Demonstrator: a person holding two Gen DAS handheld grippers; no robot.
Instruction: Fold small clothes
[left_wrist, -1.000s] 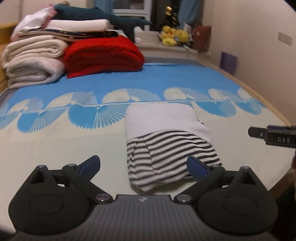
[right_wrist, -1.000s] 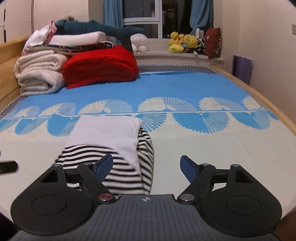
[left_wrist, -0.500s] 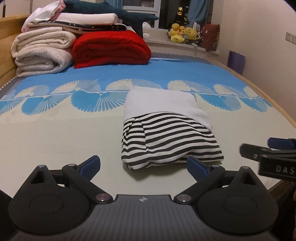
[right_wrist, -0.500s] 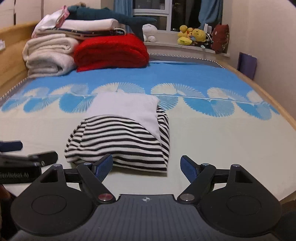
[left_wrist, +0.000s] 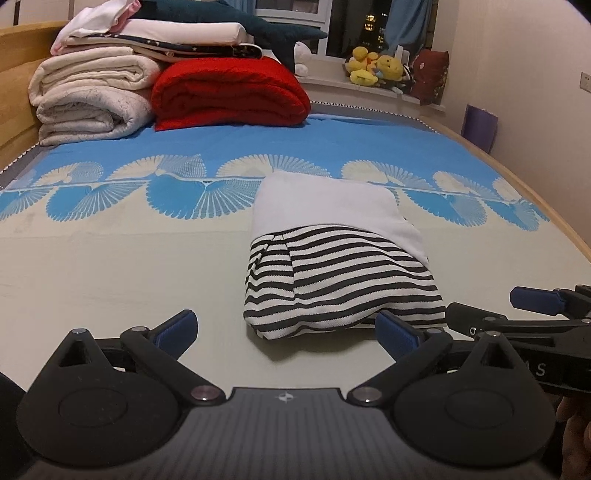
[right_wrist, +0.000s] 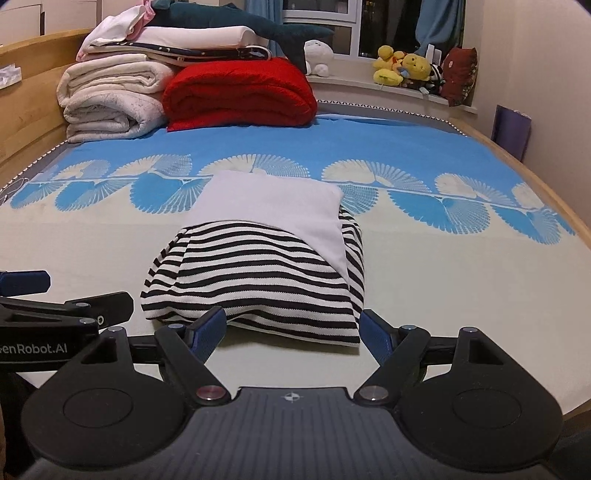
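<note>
A small folded garment (left_wrist: 340, 254), black-and-white striped with a plain white part at its far end, lies on the bed (left_wrist: 110, 266). In the right wrist view the same garment (right_wrist: 258, 266) sits straight ahead. My left gripper (left_wrist: 286, 330) is open just short of the garment's near edge, with nothing between its blue pads. My right gripper (right_wrist: 293, 328) is open too, its pads level with the near striped hem but not closed on it. The right gripper's fingers (left_wrist: 535, 301) show at the right edge of the left wrist view, and the left gripper's fingers (right_wrist: 26, 282) at the left edge of the right wrist view.
Folded cream blankets (left_wrist: 88, 96) and a red blanket (left_wrist: 229, 92) are stacked at the head of the bed, with a shark plush (left_wrist: 236, 22) on top. Plush toys (left_wrist: 376, 70) line the windowsill. The wooden bed edge (left_wrist: 554, 206) runs along the right.
Both grippers have pulled back toward the near edge of the bed, away from the garment, and drawn closer together. The garment lies still, folded as before. Both stay open.
</note>
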